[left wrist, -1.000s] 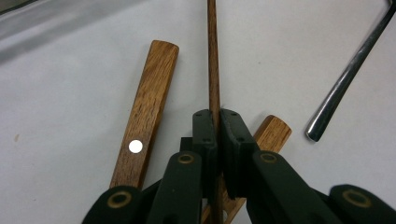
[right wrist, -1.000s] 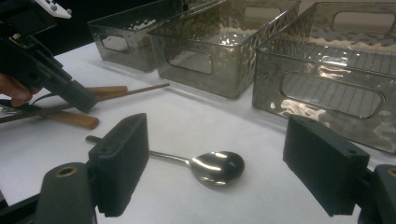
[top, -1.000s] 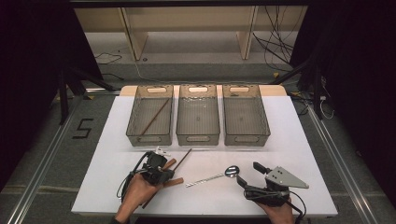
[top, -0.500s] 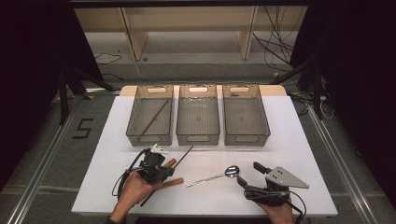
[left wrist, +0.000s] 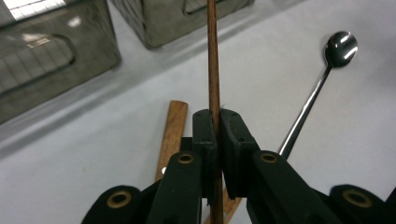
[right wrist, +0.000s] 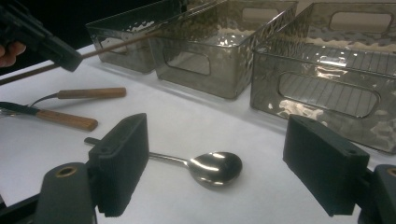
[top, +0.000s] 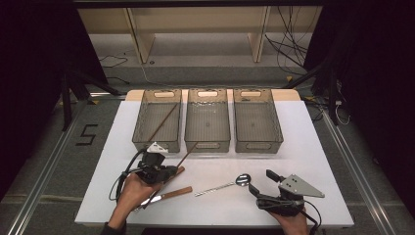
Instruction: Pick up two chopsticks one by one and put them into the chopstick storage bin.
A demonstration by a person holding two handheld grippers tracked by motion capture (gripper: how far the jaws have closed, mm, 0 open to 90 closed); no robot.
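The left gripper [top: 172, 170] has its fingers [left wrist: 204, 135] clamped on a thin brown chopstick [left wrist: 213, 70], which runs straight out between them and on past their tips toward the bins. In the high view the chopstick [top: 188, 152] slants up and away from the fingers, its far end reaching the near wall of the middle bin [top: 207, 117]; whether it touches that wall cannot be told. Just below and beside the left fingers, flat on the white worktop [top: 313, 147], lie a wooden-handled knife [top: 164, 196] and a second wooden handle [left wrist: 172, 130], close together.

The right gripper [top: 262, 183] rests low on the worktop with its fingers [right wrist: 121, 163] wide apart and nothing between them. Just ahead of those fingers lies a metal spoon [right wrist: 210, 167], bowl toward the right gripper and handle pointing toward the left one. In the left gripper view the spoon [left wrist: 327, 70] lies off to the right of the clamped fingers.

Beyond both grippers stand three clear bins in a row across the worktop. The left bin [top: 157, 117] holds another chopstick [top: 161, 122] lying slantwise inside it. The right bin [top: 257, 117] stands farthest from the left fingers.
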